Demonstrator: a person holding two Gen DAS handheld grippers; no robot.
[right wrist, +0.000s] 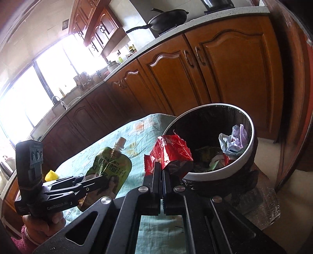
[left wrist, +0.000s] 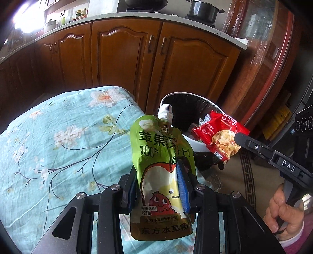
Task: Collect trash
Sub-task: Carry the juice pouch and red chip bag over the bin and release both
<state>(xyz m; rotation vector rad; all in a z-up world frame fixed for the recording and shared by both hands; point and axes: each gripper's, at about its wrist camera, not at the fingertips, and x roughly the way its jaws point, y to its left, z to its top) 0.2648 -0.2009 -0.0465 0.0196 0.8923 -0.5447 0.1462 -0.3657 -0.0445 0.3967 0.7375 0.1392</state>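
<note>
Above a surface (left wrist: 58,136) draped in floral cloth, the left gripper (left wrist: 159,187) clamps a green juice pouch (left wrist: 162,156) upright, cap on top. Beside it, the right gripper (right wrist: 162,172) pinches a red snack wrapper (right wrist: 172,152) just over the rim of a black-lined trash bin (right wrist: 244,156) holding crumpled litter.

Brown wooden cabinets (left wrist: 121,56) run under a pale countertop (left wrist: 137,16) that carries a black pot (left wrist: 203,9) and a frying pan (right wrist: 166,18). Left of the cabinets, bright windows (right wrist: 39,78) glare above a sink faucet (right wrist: 56,99). Below the cabinets lies a floral teal cloth (left wrist: 58,136).
</note>
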